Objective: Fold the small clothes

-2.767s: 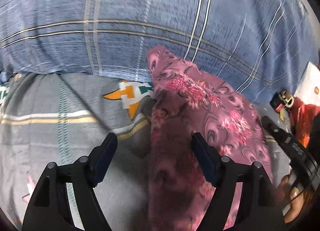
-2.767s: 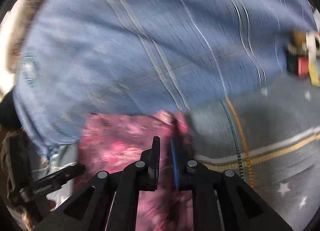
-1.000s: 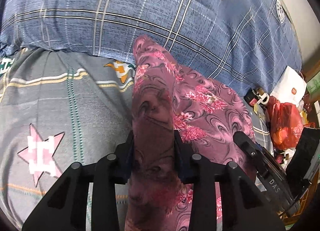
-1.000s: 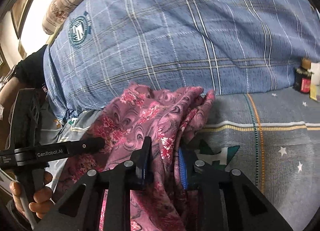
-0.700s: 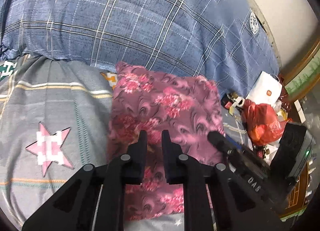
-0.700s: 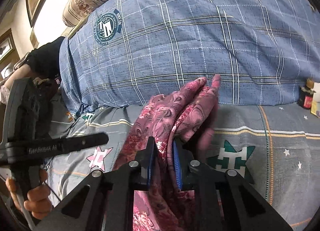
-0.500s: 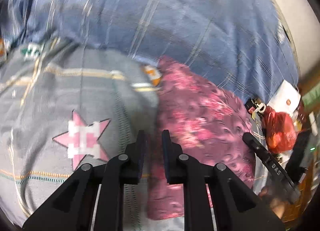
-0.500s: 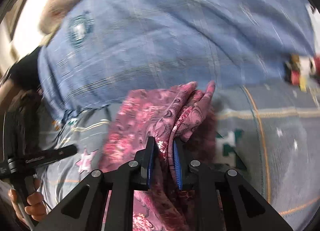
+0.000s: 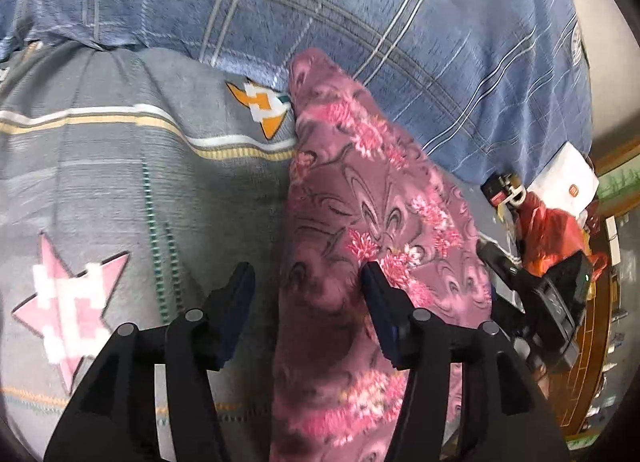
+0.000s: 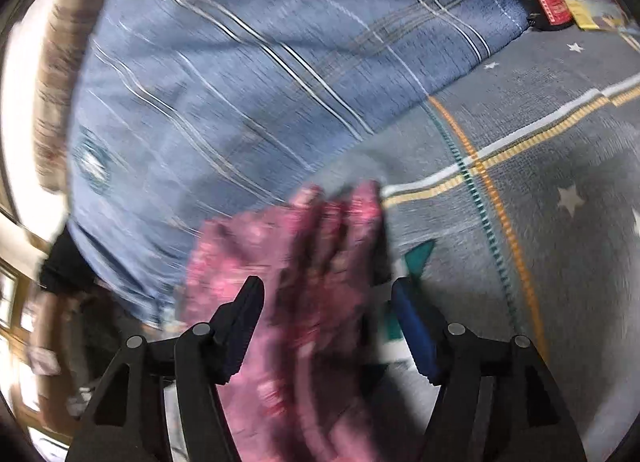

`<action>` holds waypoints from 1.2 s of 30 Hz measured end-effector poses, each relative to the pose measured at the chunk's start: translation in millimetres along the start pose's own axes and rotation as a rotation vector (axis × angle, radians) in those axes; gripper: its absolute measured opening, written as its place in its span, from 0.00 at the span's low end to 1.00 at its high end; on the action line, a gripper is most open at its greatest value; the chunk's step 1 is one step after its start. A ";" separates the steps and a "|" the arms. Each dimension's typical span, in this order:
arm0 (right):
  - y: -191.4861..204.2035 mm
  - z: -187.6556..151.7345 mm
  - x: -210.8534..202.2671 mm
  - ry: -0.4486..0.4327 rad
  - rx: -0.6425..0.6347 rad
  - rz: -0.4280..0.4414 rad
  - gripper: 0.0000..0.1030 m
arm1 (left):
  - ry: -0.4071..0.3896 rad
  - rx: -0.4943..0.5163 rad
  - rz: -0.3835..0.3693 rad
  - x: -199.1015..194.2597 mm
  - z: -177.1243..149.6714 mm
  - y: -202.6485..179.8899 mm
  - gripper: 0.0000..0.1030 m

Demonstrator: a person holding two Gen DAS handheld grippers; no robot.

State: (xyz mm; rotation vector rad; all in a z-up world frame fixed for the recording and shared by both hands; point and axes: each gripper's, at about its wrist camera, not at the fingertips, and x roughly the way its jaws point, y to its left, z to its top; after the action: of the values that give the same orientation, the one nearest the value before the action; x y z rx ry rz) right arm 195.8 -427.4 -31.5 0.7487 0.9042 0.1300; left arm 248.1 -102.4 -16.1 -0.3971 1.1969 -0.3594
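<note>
A pink floral garment [image 9: 372,230] lies folded in a long strip on the grey patterned bedsheet [image 9: 120,190]. My left gripper [image 9: 308,294] is open, its jaws apart over the garment's near left edge, holding nothing. The right gripper shows at the right edge of the left wrist view [image 9: 532,302]. In the blurred right wrist view, my right gripper [image 10: 326,310] is open above the garment's bunched end [image 10: 304,246], and the cloth lies loose between the jaws.
A blue plaid quilt [image 9: 360,22] is heaped along the far side of the bed. A red plastic bag [image 9: 548,230], a white box [image 9: 568,186] and small bottles [image 10: 548,10] sit beyond the bed's end.
Both grippers were shut on the garment and held it up; now both have opened and let it go. The garment lies on the sheet. Both cameras have moved closer to the bed.
</note>
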 end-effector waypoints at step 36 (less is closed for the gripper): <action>219.1 -108.0 -64.0 0.007 -0.347 0.372 0.21 | -0.283 -0.081 -0.040 -177.1 -66.5 57.9 0.22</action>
State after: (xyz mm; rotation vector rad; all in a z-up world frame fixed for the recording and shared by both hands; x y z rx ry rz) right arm 118.0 -232.6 109.1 0.5832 0.7159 0.6036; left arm 131.2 24.5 80.7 -0.5248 0.9295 -0.2795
